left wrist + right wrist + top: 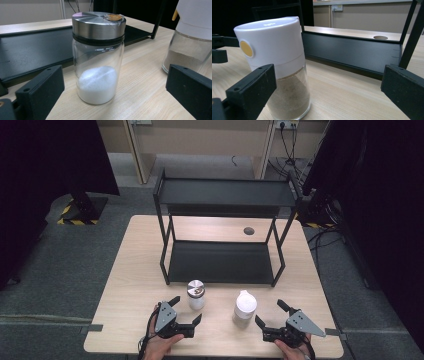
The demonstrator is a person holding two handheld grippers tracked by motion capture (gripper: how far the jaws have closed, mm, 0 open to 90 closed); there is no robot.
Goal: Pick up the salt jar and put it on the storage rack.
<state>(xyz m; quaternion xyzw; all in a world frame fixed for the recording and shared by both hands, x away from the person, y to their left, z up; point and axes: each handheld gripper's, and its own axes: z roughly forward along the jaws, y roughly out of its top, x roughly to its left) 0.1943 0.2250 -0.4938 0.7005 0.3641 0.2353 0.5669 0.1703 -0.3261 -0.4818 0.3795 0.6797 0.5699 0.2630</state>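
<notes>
Jars waiting, grippers lined up

Jars stand side by side on the table [120, 270] from above, just in front of the black rack [220, 262]: the salt jar [195, 294] at left, the pepper jar [244, 308] at right. Both are upright, long axis vertical, lids up. The left gripper [186, 309] sits just short of the salt jar, the right gripper [270, 312] just beside the pepper jar, each with jaws spread wide and holding nothing. It looks like one jar per hand, ready for the shelf.

Seen from the left gripper view, the salt jar [98, 57] stands centred between the open jaws, steel lid on top, white grains low inside.

Seen from the right gripper view, the pepper jar [277, 65] stands off to the left jaw's side, white cap up, so that hand probably needs to shift before closing.
</notes>
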